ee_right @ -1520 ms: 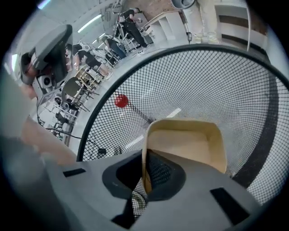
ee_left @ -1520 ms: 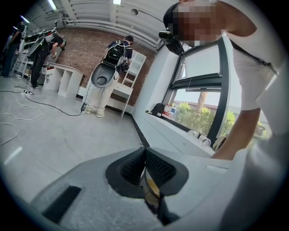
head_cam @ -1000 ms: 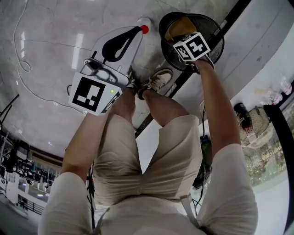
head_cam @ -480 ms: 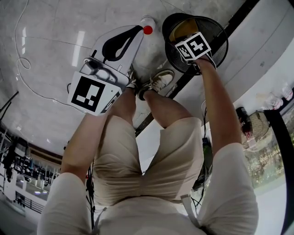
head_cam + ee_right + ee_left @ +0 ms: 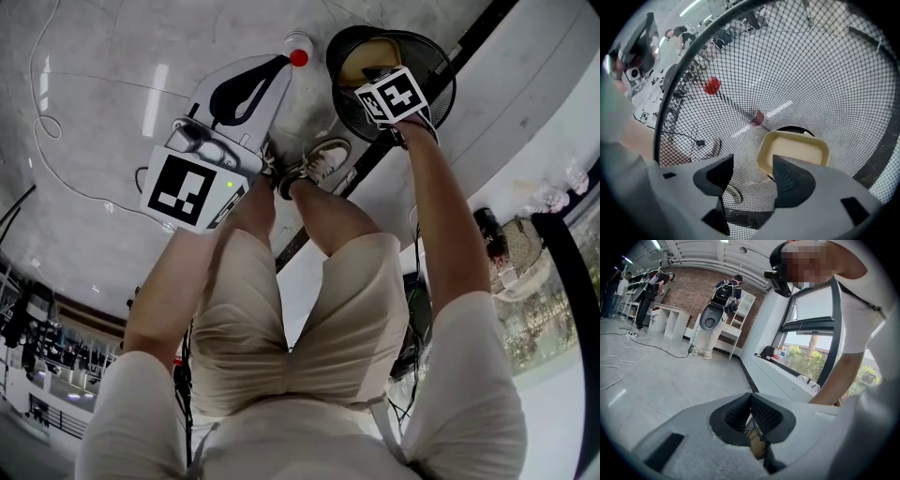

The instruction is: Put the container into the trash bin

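The beige shallow container (image 5: 794, 150) lies open side up at the bottom of the black mesh trash bin (image 5: 820, 70). My right gripper (image 5: 752, 176) hangs in the bin's mouth and points down. Its jaws are opening and stand wide apart with nothing between them. The container lies just beyond the right finger (image 5: 792, 180). In the head view the container (image 5: 367, 58) shows inside the bin (image 5: 436, 89), past the right gripper's marker cube (image 5: 392, 94). My left gripper (image 5: 251, 86) is held out over the floor to the left of the bin, shut and empty.
A bottle with a red cap (image 5: 298, 52) stands on the floor beside the bin. A white cable (image 5: 42, 122) loops over the grey floor at the left. The person's shoes (image 5: 323, 161) are near the bin. A sill with bottles (image 5: 553, 197) runs along the right. Other people (image 5: 719, 310) stand far off.
The container has left the right gripper and now lies lower in the bin. The right gripper's cube shifted slightly. The left gripper stayed where it was.
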`<control>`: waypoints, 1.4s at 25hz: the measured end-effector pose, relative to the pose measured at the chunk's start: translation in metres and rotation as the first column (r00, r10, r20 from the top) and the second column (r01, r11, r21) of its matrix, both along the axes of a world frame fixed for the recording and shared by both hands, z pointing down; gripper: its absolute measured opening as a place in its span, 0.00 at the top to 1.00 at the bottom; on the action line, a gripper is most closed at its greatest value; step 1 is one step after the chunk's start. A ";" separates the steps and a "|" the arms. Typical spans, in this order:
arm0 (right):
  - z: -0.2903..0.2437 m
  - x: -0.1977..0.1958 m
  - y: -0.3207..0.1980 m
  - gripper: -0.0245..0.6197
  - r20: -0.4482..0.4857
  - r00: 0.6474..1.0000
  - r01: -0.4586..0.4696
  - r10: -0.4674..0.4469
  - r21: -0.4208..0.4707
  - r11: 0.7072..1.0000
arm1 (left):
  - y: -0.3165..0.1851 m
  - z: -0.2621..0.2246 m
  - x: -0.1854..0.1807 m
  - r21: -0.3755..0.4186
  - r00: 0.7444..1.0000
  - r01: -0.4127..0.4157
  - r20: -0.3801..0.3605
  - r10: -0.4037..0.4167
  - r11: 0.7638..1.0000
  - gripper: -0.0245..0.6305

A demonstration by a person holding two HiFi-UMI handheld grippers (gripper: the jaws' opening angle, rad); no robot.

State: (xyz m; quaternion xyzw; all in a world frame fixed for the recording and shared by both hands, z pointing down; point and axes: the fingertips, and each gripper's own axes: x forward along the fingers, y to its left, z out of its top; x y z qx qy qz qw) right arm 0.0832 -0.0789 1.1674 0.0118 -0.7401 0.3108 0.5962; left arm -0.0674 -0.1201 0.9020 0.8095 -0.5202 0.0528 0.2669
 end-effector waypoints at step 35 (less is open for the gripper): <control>-0.318 -0.003 -0.013 0.96 0.060 0.924 -0.378 0.379 0.306 0.874 | 0.076 -0.279 -0.030 0.084 0.997 -0.052 0.055 0.047 0.995 0.94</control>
